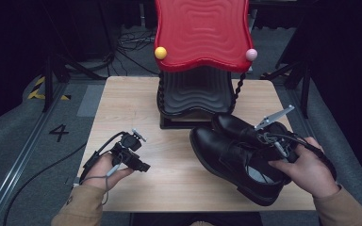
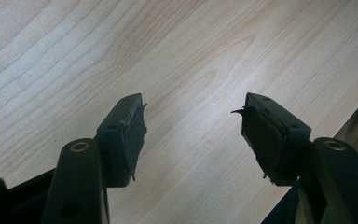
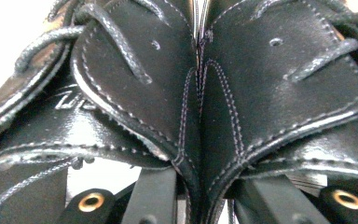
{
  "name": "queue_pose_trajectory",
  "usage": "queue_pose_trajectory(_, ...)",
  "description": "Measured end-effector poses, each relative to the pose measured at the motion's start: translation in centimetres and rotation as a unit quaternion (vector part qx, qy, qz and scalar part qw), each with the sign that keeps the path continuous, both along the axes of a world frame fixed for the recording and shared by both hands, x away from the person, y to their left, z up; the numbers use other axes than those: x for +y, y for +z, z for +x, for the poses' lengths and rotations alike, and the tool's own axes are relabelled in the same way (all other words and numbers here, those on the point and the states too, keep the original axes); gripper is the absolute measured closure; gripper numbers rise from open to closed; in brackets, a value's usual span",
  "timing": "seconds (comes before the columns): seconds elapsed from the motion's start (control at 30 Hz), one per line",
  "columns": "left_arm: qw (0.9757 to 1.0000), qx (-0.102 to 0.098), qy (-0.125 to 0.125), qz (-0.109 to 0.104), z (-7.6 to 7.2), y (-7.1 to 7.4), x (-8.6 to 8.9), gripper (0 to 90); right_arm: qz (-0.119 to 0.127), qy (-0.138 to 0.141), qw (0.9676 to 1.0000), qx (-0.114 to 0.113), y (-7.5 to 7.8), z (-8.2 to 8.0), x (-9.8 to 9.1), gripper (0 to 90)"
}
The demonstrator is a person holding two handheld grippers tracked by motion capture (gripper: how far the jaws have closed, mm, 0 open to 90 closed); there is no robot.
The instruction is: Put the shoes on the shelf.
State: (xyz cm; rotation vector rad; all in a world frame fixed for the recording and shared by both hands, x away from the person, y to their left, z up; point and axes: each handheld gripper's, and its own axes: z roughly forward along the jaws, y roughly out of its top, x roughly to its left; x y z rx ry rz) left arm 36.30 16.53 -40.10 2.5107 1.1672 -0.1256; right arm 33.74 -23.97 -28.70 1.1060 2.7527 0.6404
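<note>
Tabletop [image 1: 136,113]: red-topped rack [image 1: 202,33] at far edge. Pair of black shoes [image 1: 231,155] in front of rack, right gripper [image 1: 268,139] pinching their inner sides together. Left gripper [image 1: 139,162] spread, well left of shoes.

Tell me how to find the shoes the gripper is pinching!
Look at the light wooden table with a red wavy rack standing at its back edge. In front of the rack, toward the right, lie two shiny black lace-up shoes side by side. The right gripper clamps their inner sides together, while the left gripper is open and holds nothing.
</note>
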Motion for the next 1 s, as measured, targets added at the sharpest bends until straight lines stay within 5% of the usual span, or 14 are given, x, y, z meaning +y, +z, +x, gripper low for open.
queue_pose_trajectory(0.67, 0.9999, 0.010, 0.004, 0.001, 0.1, -0.2, 0.0, 40.7, 0.024, 0.007, 0.9979, -0.059, 8.1, -1.7, -0.5, 82.1)
queue_pose_trajectory(1.0, 0.9999, 0.008, 0.008, -0.001, -0.1, -0.4, 0.6, 40.6, 0.021, 0.007, 0.9963, -0.083, 12.6, -1.3, 0.2, 82.1)
